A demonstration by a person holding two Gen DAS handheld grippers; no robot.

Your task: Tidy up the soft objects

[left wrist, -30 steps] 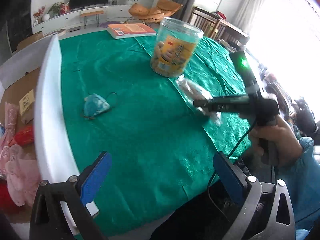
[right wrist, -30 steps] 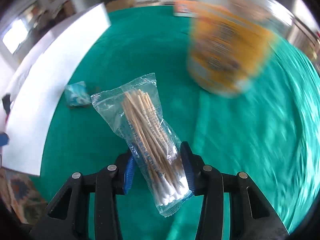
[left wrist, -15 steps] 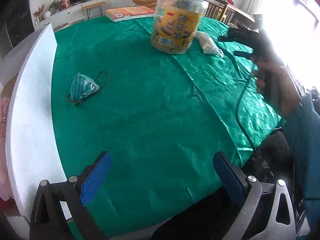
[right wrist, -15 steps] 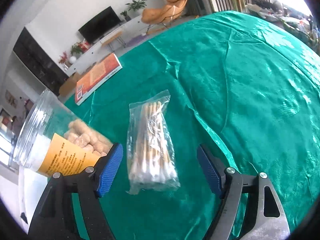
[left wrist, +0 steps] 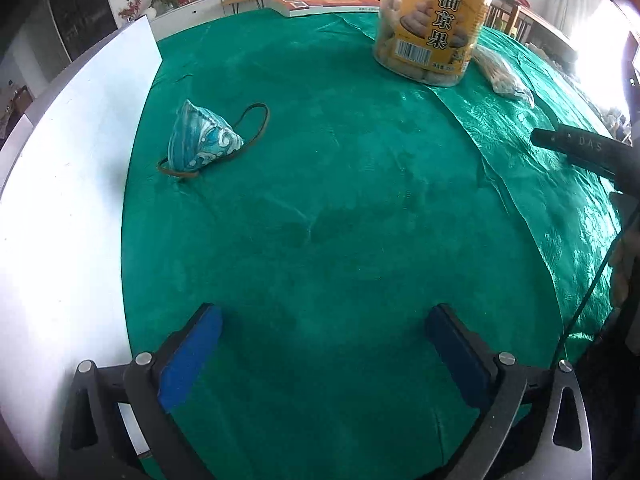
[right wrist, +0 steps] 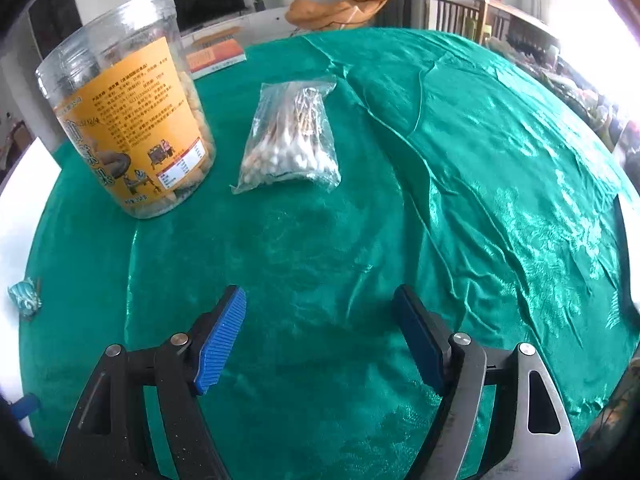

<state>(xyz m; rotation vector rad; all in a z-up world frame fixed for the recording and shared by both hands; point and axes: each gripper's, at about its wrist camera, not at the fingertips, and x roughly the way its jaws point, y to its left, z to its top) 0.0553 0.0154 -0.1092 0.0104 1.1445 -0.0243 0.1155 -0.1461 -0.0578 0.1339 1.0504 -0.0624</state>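
Note:
A clear bag of cotton swabs [right wrist: 290,140] lies on the green tablecloth [right wrist: 440,200] just right of a clear snack jar with an orange label [right wrist: 128,120]. The bag [left wrist: 502,74] and the jar [left wrist: 434,20] also show at the far right of the left wrist view. A blue patterned fabric pouch with a brown loop [left wrist: 202,144] lies on the cloth to the left; it shows small at the left edge of the right wrist view [right wrist: 25,295]. My right gripper [right wrist: 320,340] is open and empty, some way short of the bag. My left gripper [left wrist: 324,356] is open and empty, low over the cloth.
A white board [left wrist: 60,200] runs along the left edge of the table. An orange book [left wrist: 320,0] lies at the far edge behind the jar. The right gripper's black body [left wrist: 580,148] and the hand holding it reach in from the right of the left wrist view.
My right gripper set the swab bag down beside the jar, opened, and drew back from it. My left gripper moved forward and lower over the cloth, closer to the pouch.

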